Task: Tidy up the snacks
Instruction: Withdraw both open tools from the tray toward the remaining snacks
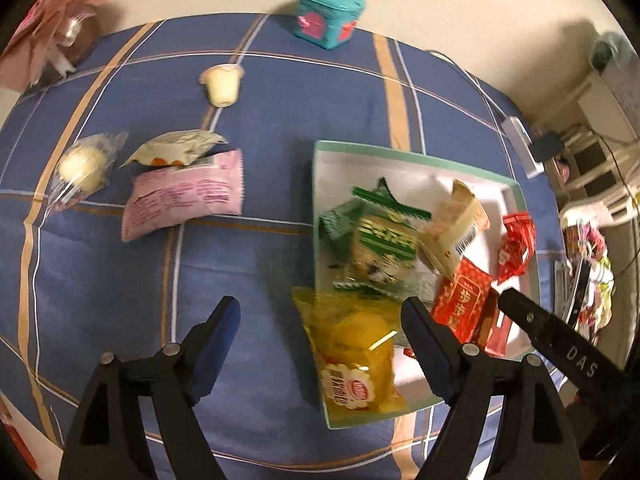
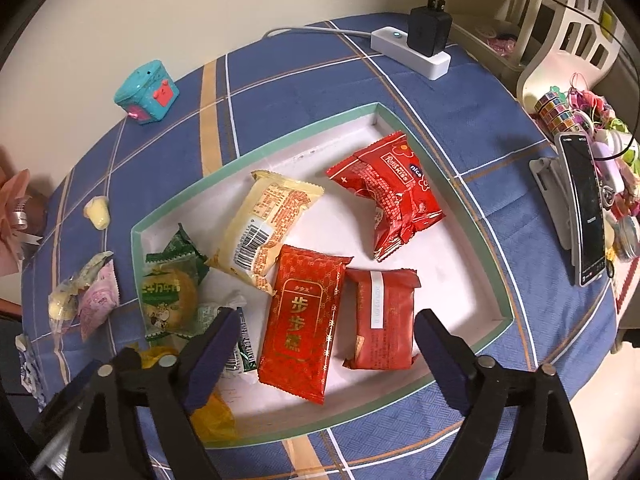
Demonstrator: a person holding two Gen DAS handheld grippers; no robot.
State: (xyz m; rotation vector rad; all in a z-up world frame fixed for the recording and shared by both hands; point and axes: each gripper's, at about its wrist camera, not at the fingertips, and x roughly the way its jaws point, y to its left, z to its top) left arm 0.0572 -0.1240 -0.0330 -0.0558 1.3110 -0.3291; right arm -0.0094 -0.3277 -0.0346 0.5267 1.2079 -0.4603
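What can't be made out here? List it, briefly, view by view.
- Yellow plastic snack packet: blurred in the left wrist view; in the right wrist view the left tool's finger covers most of it.
- Small green-and-white wrapped sweet: right wrist view, half hidden behind the right tool's finger.
- Pink paper flower decoration: cut off by the left edge in both views.
- Black phone on a stand: screen text too small to read.

right gripper jaws apart | red packets below (in tray)
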